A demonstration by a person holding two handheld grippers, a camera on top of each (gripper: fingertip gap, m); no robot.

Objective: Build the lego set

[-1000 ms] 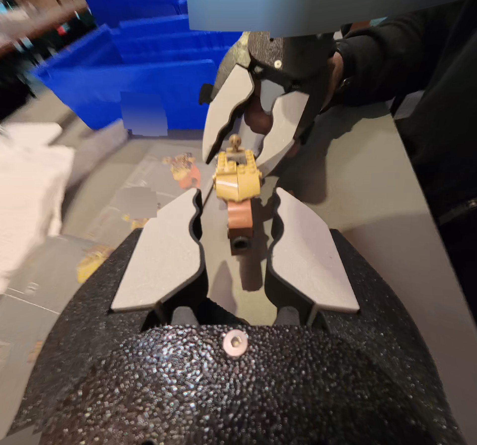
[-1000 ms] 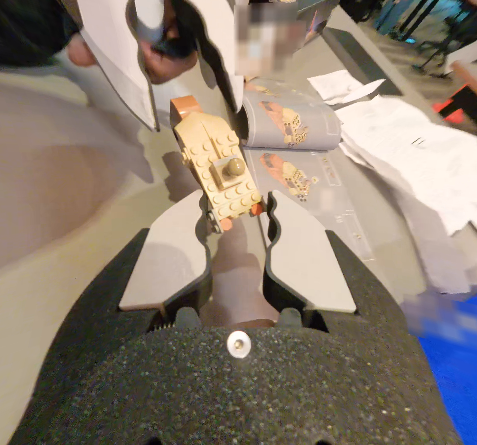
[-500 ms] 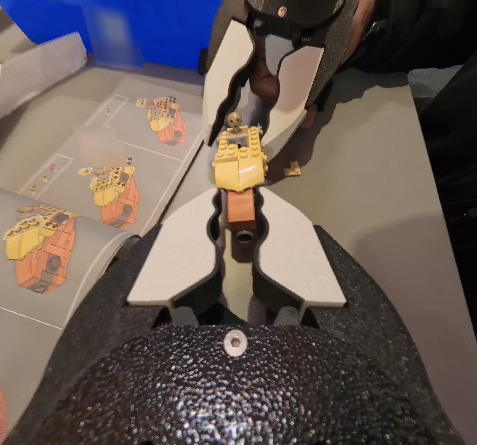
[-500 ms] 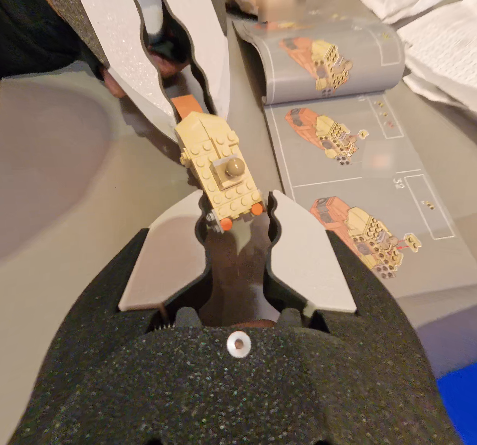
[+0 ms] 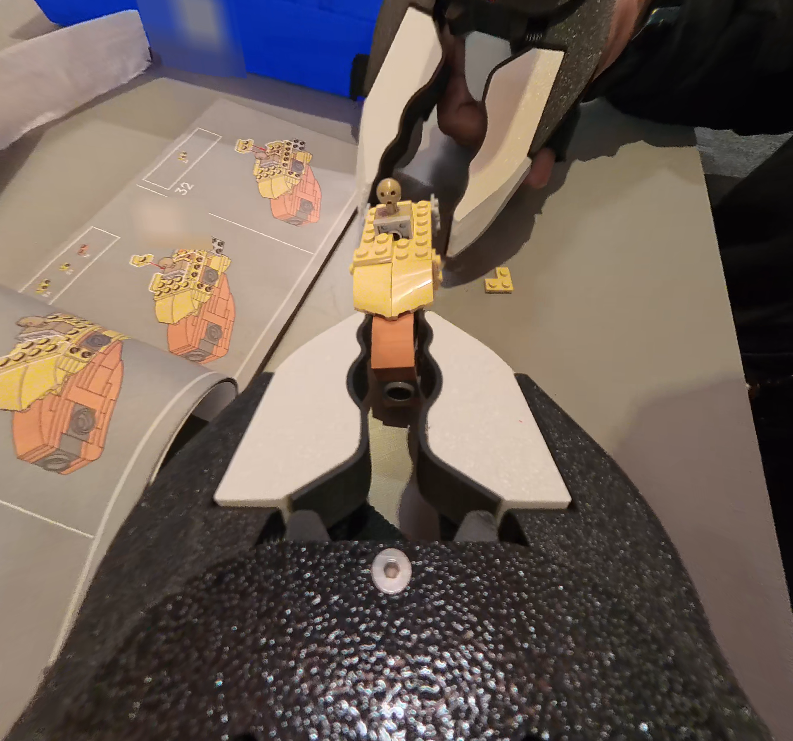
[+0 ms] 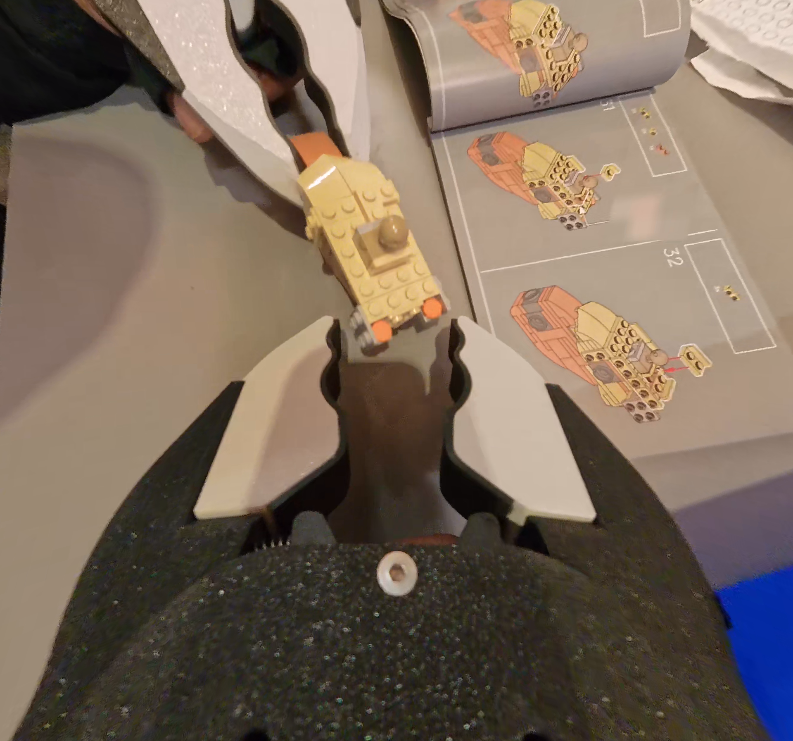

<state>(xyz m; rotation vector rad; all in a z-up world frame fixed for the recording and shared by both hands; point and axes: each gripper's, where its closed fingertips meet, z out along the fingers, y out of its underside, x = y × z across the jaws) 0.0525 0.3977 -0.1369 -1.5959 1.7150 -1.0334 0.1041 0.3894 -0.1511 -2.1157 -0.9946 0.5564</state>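
Two handheld grippers meet over a half-built lego model (image 5: 394,278) on a grey table (image 5: 600,377), the model's brown nose pinched by the left gripper (image 5: 392,334).

Largest in view, the table carries an open instruction booklet (image 5: 141,248) showing build steps, lying just beside the model; a blue bin (image 5: 279,12) stands behind it and white papers (image 6: 746,25) lie past the booklet's curled page. The left gripper's jaws are nearly closed, clamping the brown front block. The right gripper (image 6: 392,329) faces it from the model's rear, jaws spread wider than the tail and gripping nothing. The tan-topped model sits between them, a round knob (image 6: 391,236) on top and two orange studs at its rear. A small tan L-shaped plate (image 5: 500,283) lies loose on the table near the model.
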